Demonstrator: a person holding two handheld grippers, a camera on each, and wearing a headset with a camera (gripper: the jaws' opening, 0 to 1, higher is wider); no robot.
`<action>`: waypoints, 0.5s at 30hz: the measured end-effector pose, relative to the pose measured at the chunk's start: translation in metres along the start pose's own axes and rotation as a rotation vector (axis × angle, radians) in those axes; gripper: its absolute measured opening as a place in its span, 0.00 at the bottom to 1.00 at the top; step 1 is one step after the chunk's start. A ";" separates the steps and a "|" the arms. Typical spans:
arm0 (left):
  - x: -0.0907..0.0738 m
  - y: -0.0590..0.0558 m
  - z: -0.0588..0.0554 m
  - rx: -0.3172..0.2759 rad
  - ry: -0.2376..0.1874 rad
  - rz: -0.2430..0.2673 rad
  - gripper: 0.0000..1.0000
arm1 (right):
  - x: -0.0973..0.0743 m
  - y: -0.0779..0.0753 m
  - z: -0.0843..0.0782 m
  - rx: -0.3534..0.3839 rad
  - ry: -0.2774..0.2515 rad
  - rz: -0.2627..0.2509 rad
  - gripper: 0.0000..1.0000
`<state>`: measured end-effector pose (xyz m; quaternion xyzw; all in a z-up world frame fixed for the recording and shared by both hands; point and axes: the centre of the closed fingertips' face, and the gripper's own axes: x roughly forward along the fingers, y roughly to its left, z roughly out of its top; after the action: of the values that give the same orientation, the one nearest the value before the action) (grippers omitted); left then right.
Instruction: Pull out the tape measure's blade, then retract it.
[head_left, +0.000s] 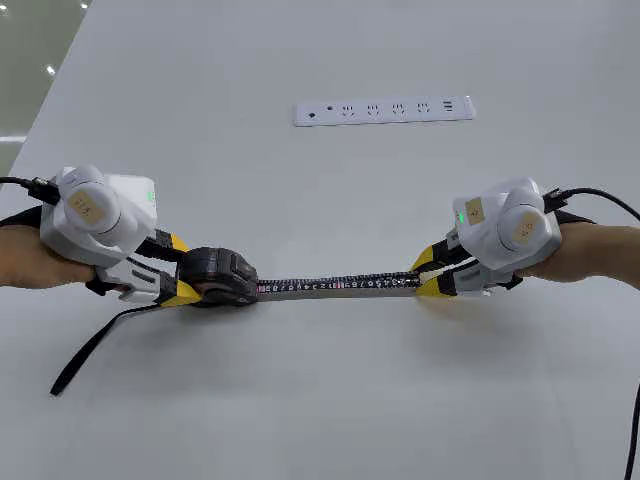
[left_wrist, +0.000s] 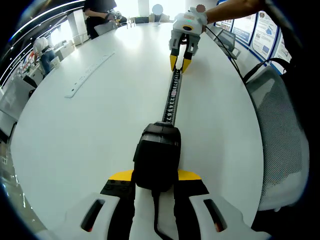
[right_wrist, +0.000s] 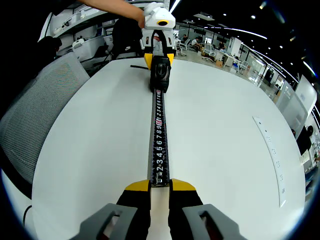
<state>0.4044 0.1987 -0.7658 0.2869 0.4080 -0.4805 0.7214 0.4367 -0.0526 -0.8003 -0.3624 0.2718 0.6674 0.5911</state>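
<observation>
Lower centre of the head view: the left tool (head_left: 182, 270) is clamped on the blocky, matte black tape measure case (head_left: 220, 276). The right tool (head_left: 428, 273) is closed on the tip of the thin, flat, numbered blade (head_left: 335, 284), stretched straight over the smooth white table (head_left: 320, 400). The pull-out looks well advanced or complete; retraction is not yet done.

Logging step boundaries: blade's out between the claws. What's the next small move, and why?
Probably ease the right claw toward the case, feeding the blade in. The blade already spans the gap, its tip pinched in the right claw and the case clamped in the left claw, so only retraction seems left.
</observation>
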 end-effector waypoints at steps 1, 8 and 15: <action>0.000 0.000 0.000 0.000 0.000 0.000 0.24 | -0.001 0.000 -0.001 0.000 0.002 0.000 0.08; 0.000 0.000 0.000 0.002 0.005 0.000 0.24 | -0.008 0.002 -0.006 0.002 0.017 -0.006 0.08; 0.001 0.000 0.001 0.004 0.007 0.000 0.24 | -0.015 0.002 -0.014 0.006 0.032 -0.010 0.08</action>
<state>0.4052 0.1975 -0.7662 0.2899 0.4094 -0.4802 0.7195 0.4370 -0.0726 -0.7964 -0.3727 0.2815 0.6577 0.5910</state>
